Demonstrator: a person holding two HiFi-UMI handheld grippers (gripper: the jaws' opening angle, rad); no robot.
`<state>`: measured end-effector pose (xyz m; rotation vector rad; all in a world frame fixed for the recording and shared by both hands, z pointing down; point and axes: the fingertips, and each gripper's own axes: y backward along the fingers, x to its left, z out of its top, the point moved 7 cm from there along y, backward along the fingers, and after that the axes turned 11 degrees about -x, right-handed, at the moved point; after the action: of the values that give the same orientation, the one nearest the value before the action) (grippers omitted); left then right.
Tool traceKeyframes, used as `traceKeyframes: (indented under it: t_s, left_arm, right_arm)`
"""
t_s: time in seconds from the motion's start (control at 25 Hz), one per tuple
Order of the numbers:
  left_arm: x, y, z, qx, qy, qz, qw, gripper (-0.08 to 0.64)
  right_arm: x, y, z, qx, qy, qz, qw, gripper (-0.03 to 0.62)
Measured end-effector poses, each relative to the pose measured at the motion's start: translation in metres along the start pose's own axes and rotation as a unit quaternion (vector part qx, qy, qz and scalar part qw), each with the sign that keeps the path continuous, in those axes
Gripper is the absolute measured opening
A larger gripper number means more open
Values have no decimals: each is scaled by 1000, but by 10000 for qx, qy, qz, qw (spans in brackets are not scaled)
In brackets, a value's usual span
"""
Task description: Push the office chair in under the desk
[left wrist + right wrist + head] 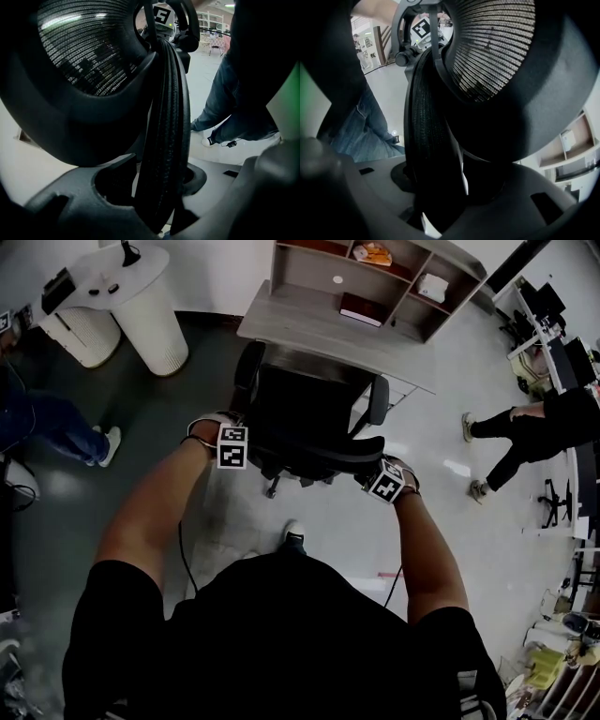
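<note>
A black mesh office chair (302, 413) stands on the floor in front of the grey desk (323, 334), its seat facing the desk. The backrest's top rim (314, 454) runs between my two grippers. My left gripper (246, 442) is shut on the left end of that rim and my right gripper (368, 474) on the right end. In the left gripper view the ribbed rim (164, 131) fills the gap between the jaws of the left gripper (157, 220). The right gripper view shows the same rim (426, 140) between the jaws of the right gripper (436, 211).
A shelf unit (375, 277) with a dark red book (361, 308) sits on the desk. A white round pedestal table (150, 306) stands at the far left. A person in jeans (47, 423) is at the left, another in black (539, 427) at the right.
</note>
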<state>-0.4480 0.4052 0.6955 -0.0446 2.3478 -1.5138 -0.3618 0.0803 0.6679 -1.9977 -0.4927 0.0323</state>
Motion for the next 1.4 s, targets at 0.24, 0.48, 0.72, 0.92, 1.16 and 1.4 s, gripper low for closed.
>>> traceKeyframes:
  t_s: [0.24,0.48,0.72,0.92,1.16,1.4]
  left_arm:
    - [18,-7,0,-6,45,31,10000,204]
    - [25,-10,0,-74,30,67,9999,204]
    - [29,-9,2,-109,46,92,9999,204]
    - [28,-8,2,-89,52,95,9999,203]
    - [28,-10,2,-100,39,131,9999,204]
    - [27,-9,1,-76,49,138,9999,204]
  right_arm:
    - [-21,-5,-2,-27,32,0,10000,212]
    - [-29,-8,-4,-77,33,15,10000,212]
    - [-34,-7,-4,-127,47,45,9999,212]
    - [-33,-6,-4,-172,54,55,9998,212]
    - [-33,-6,-5,-230,67,15,9997,212]
    - [-32,-6,-5,-215,88,23,9997,212]
